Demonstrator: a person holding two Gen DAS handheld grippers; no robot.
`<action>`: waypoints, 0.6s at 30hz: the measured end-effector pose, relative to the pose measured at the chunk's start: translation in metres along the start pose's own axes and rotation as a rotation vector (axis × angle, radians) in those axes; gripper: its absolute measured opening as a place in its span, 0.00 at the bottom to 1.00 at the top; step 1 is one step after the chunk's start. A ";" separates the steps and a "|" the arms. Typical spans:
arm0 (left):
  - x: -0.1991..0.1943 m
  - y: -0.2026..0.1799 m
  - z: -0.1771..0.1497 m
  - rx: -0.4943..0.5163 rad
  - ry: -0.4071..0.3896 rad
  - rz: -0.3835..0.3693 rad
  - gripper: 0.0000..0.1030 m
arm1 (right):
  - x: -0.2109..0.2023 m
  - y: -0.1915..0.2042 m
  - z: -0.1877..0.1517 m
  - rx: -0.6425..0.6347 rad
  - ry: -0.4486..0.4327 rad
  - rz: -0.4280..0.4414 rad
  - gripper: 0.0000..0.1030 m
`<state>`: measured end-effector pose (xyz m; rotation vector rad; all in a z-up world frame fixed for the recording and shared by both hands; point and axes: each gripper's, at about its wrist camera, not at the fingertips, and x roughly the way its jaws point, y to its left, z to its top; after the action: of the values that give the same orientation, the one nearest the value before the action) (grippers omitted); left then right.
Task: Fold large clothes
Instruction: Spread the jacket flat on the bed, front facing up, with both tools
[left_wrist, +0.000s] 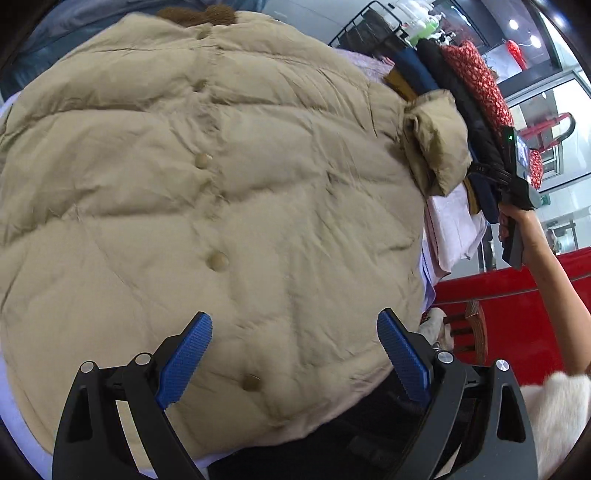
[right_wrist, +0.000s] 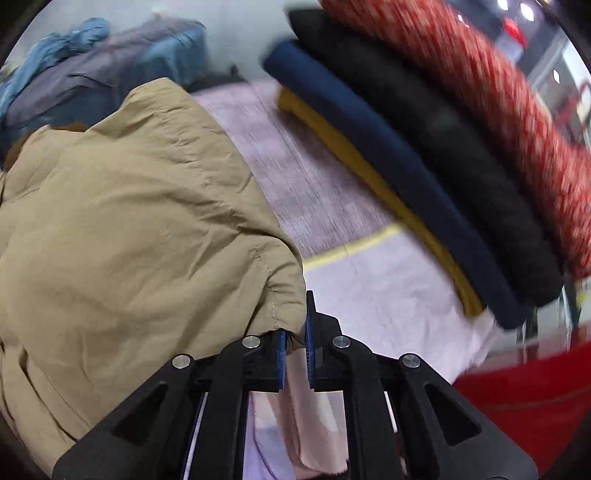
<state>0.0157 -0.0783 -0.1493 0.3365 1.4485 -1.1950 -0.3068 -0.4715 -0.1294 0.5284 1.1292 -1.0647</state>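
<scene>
Jacket: your tan quilted jacket is lying spread front-up, snaps running down its middle, filling the left wrist view.
Left gripper: your fingers are standing wide apart, hovering over the hem, gripping nothing.
Right gripper: your fingers are pinching the sleeve cuff; only the left view is showing that sleeve lifted off to the jacket's right side.
Stack: folded clothes, navy, black and red, are showing blurred beside a lilac cloth.

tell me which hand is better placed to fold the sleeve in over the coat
Right, I'd say: the right gripper is already shut on the sleeve cuff, while the left gripper hangs open over the coat hem, holding nothing.
</scene>
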 end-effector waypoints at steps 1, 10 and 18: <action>0.004 0.001 0.000 -0.001 0.003 0.005 0.86 | 0.001 -0.003 -0.003 0.048 0.015 0.043 0.11; 0.005 0.013 0.016 0.201 0.034 0.332 0.87 | -0.032 0.050 -0.066 -0.027 -0.044 -0.039 0.67; 0.044 -0.003 0.045 0.366 0.156 0.276 0.87 | -0.074 0.040 -0.132 0.060 -0.031 0.072 0.72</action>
<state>0.0262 -0.1340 -0.1775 0.8695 1.2594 -1.2223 -0.3352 -0.3180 -0.1185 0.5932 1.0462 -1.0435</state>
